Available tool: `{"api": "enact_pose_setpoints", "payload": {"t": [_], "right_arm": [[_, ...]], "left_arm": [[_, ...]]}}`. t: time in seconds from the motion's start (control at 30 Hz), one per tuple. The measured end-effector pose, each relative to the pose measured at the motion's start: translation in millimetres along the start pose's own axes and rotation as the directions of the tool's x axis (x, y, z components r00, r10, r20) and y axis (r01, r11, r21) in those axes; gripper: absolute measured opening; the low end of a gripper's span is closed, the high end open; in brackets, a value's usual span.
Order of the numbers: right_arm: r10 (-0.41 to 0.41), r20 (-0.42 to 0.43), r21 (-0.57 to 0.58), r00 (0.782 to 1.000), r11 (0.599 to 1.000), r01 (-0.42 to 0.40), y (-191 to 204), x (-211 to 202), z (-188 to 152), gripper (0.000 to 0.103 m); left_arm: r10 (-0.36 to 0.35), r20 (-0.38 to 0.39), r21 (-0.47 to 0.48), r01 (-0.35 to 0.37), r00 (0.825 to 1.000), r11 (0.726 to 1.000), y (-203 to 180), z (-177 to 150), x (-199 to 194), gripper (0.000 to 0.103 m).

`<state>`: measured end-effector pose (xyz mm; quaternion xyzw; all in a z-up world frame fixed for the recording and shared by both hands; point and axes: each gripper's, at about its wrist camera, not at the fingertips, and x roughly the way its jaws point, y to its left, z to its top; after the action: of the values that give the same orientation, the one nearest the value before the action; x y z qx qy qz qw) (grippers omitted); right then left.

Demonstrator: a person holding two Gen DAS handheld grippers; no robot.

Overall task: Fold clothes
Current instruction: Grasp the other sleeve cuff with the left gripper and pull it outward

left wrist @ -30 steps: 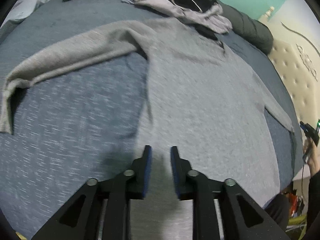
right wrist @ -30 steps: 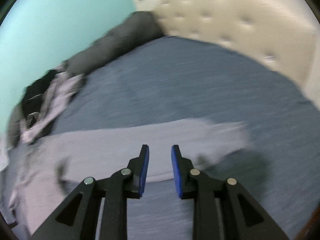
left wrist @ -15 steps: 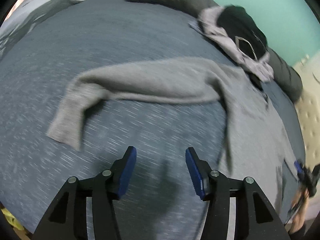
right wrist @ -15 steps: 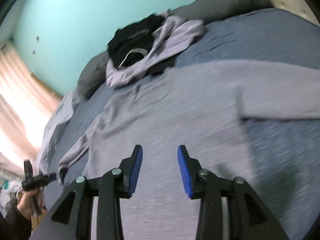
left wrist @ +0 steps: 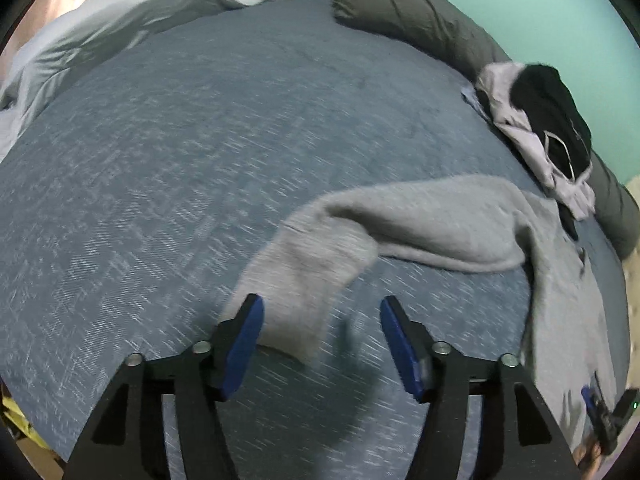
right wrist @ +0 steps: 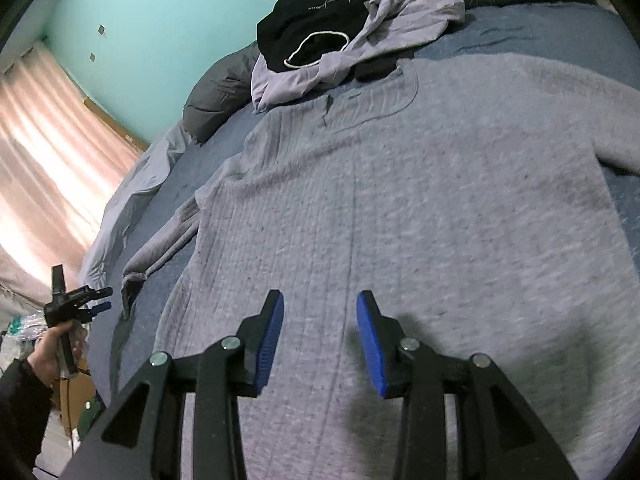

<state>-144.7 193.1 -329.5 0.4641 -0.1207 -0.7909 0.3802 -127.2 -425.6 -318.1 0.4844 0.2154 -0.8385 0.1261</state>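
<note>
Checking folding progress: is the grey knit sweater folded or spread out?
Spread out: the grey knit sweater lies flat on the blue bedspread, sleeves extended.

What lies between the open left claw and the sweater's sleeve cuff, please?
Nothing lies between them in the left wrist view: the left claw already flanks the gray sweater's sleeve cuff, which rests on the blue bedspread.

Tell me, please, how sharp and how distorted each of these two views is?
Left wrist view: motion streaks across the blue bedspread, grey sweater sleeve smeared, heavy fisheye bulge. Right wrist view: sharper, the sweater knit ribs readable, edges bowed, curtain overexposed.
</note>
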Motion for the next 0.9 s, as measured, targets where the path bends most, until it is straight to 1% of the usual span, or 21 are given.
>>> {"api": "enact_pose_setpoints", "payload": {"t": [0.13,0.23,0.27,0.3,0.33,0.37,0.4,0.43,0.47,0.53,0.63,0.7,0.77,0.8,0.9], "right_arm": [[-0.004,-0.003,-0.022,1.000,1.000,0.004,6,1,-3,0.038],[0.010,0.003,-0.029,1.000,1.000,-0.010,9,1,-3,0.038],[0.017,0.006,-0.027,1.000,0.999,-0.017,10,2,-3,0.038],[0.013,0.006,-0.029,1.000,0.999,-0.013,10,2,-3,0.038],[0.009,0.006,-0.032,1.000,0.999,-0.009,11,3,-3,0.038],[0.009,0.003,-0.034,1.000,0.999,-0.009,11,4,-4,0.038],[0.008,0.000,-0.030,1.000,1.000,-0.008,11,5,-4,0.038],[0.008,-0.003,-0.026,1.000,1.000,-0.008,10,5,-4,0.038],[0.010,-0.003,-0.026,1.000,1.000,-0.010,11,5,-4,0.038],[0.013,-0.003,-0.026,1.000,1.000,-0.013,12,5,-5,0.038],[0.019,-0.002,-0.027,1.000,0.999,-0.019,14,5,-5,0.038],[0.022,-0.002,-0.028,1.000,0.999,-0.022,15,4,-5,0.038],[0.025,-0.002,-0.029,1.000,0.999,-0.026,16,4,-6,0.038],[0.027,-0.002,-0.029,1.000,0.999,-0.027,16,4,-6,0.038],[0.032,-0.001,-0.030,0.999,0.999,-0.032,18,4,-6,0.038]], "left_arm": [[-0.002,-0.016,0.008,0.002,1.000,1.000,3,-4,16,0.068],[0.020,-0.017,0.068,-0.019,1.000,0.998,-7,-8,28,0.068],[0.025,-0.018,0.089,-0.024,1.000,0.996,-10,-9,31,0.065],[0.035,-0.020,0.116,-0.033,0.999,0.993,-13,-9,35,0.059],[0.054,-0.023,0.142,-0.050,0.998,0.989,-17,-9,40,0.038],[0.071,-0.026,0.158,-0.066,0.997,0.985,-18,-9,42,0.022],[0.081,-0.024,0.173,-0.075,0.996,0.982,-19,-8,43,0.016],[0.089,-0.020,0.188,-0.084,0.996,0.979,-19,-7,42,0.003],[0.097,-0.010,0.198,-0.093,0.995,0.976,-18,-6,39,0.003],[0.140,0.037,0.229,-0.145,0.989,0.963,-15,0,26,0.003],[0.177,0.095,0.231,-0.195,0.980,0.953,1,13,0,0.003],[0.190,0.105,0.227,-0.210,0.976,0.951,13,21,-10,0.003],[0.232,0.109,0.230,-0.252,0.967,0.940,25,24,-16,0.003],[0.253,0.106,0.234,-0.271,0.962,0.934,28,25,-16,0.003],[0.291,0.079,0.252,-0.301,0.954,0.920,37,24,-6,0.003]]}}
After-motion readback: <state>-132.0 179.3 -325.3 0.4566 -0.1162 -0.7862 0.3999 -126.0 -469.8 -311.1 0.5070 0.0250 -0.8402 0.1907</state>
